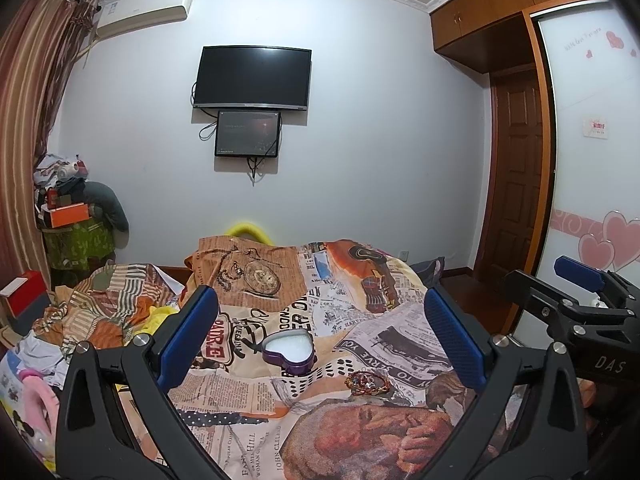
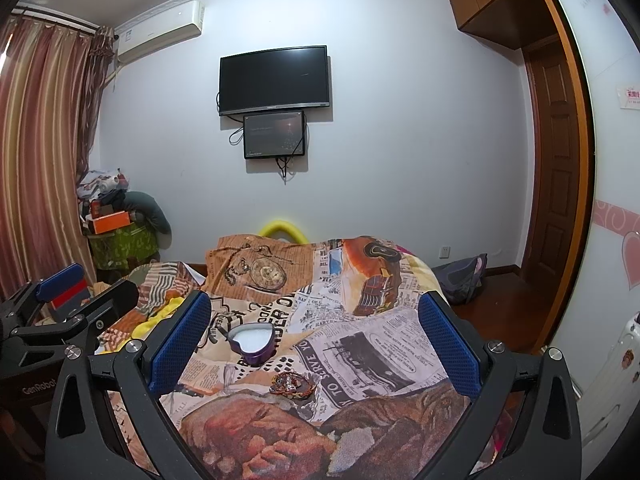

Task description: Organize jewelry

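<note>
A purple heart-shaped tin box (image 1: 288, 350) with a white lining lies open on the newspaper-print bedspread (image 1: 360, 340); it also shows in the right wrist view (image 2: 255, 344). A small heap of colourful jewelry (image 1: 367, 383) lies just in front and to the right of the box, also in the right wrist view (image 2: 291, 385). My left gripper (image 1: 320, 332) is open and empty, above the bed, short of the box. My right gripper (image 2: 314, 336) is open and empty, also short of the jewelry. Each gripper shows at the edge of the other's view.
Crumpled bedding and clothes (image 1: 100, 312) lie at the left of the bed. A pile of boxes and bags (image 1: 72, 220) stands in the left corner by the curtain. A wooden door (image 1: 516, 184) and wardrobe are on the right. A TV (image 1: 252, 78) hangs on the far wall.
</note>
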Demonstrator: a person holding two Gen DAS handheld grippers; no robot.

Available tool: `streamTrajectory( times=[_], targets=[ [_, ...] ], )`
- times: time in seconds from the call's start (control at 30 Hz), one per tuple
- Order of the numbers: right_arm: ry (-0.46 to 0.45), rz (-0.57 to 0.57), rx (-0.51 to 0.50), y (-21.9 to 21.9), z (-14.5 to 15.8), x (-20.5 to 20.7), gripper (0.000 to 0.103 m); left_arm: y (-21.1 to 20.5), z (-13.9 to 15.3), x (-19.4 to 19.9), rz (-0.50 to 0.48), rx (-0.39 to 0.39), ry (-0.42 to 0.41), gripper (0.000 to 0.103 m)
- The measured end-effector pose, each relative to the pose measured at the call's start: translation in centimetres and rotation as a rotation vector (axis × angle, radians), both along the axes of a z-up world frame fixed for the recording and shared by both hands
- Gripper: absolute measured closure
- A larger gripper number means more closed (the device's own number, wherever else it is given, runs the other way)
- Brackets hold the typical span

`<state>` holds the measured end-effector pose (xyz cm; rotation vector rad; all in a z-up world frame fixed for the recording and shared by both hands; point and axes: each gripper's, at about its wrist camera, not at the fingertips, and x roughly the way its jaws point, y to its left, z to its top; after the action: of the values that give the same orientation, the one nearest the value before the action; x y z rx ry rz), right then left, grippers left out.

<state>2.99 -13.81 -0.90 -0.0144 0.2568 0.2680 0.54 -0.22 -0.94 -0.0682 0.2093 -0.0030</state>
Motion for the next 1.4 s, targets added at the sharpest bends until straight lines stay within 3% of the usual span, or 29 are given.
streamTrajectory(
  times=[1.4],
  targets=[
    [0.030, -0.001, -0.003, -0.1, -0.7, 1.3, 0.000, 0.7, -0.8, 1.6, -0.006, -0.024, 0.033, 0.000]
  ],
)
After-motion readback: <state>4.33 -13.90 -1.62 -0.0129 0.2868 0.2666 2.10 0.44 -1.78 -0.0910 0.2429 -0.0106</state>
